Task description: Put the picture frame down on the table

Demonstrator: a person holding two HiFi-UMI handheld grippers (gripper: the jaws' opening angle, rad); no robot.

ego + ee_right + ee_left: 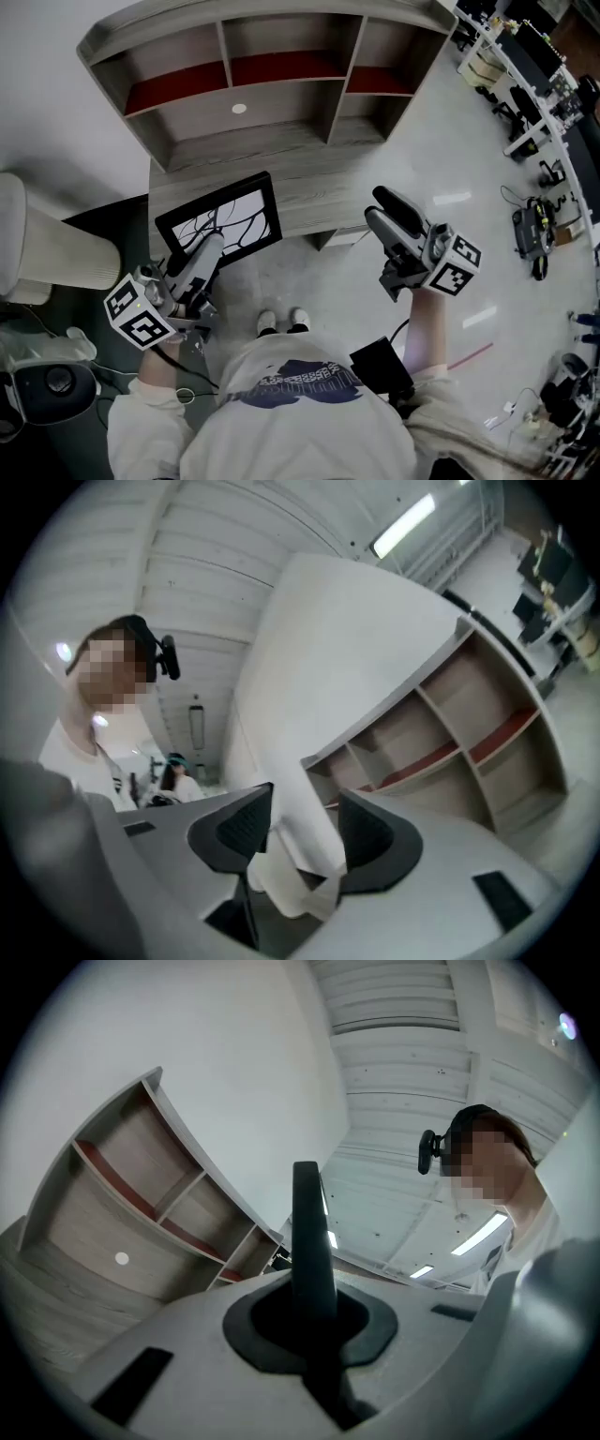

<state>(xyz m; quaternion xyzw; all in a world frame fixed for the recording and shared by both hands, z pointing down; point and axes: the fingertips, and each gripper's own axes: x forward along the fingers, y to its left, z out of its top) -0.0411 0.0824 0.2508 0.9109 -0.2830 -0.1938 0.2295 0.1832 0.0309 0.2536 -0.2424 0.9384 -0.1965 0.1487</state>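
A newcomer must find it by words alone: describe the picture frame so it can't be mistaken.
Start at the grey wooden desk with the shelf unit at its back. Over its front left part, the left tongs grip the picture frame by its lower edge. It is the only flat black-bordered rectangle there, its white face crossed by dark branching lines.

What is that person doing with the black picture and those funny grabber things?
A person holds a gripper in each hand. The left gripper is clamped on the edge of the picture frame and holds it tilted over the front of the wooden table, in front of the shelves. I cannot tell whether the frame touches the table. The right gripper is open and empty, off to the side over the floor.
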